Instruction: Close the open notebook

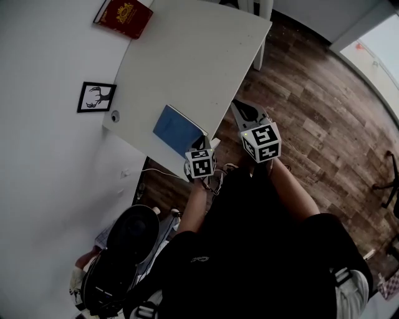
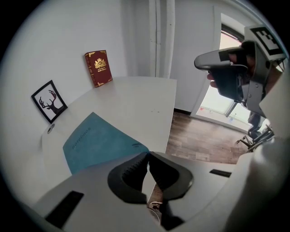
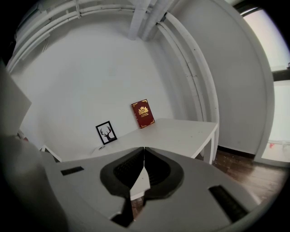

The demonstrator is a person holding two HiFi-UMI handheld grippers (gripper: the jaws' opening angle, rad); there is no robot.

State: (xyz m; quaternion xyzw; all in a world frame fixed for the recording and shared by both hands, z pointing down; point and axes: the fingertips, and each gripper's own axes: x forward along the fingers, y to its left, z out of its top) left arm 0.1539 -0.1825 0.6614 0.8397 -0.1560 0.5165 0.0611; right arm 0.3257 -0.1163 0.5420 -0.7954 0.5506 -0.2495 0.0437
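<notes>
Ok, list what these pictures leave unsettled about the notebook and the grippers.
Left gripper view: whether the left gripper pinches a corner of the notebook; its closed jaws cover that corner.
Right gripper view: notebook hidden behind the body of the right gripper.
All views: title on the red book too small.

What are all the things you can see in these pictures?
Table: one, white, against the wall.
Notebook: one, blue, closed, flat near the table's front edge.
Book: one, red with gold, standing at the far corner against the wall.
Picture: one, black frame, deer drawing, leaning on the wall.
Small round thing: one, grey, beside the picture.
Chair: one, black, left of the person.
Floor: one, brown wood, right of the table.
Left gripper: one, grey, jaws together at the notebook's near corner.
Right gripper: one, grey, jaws together, empty, beside the table.
Person: one, black clothes, bottom of the head view.
</notes>
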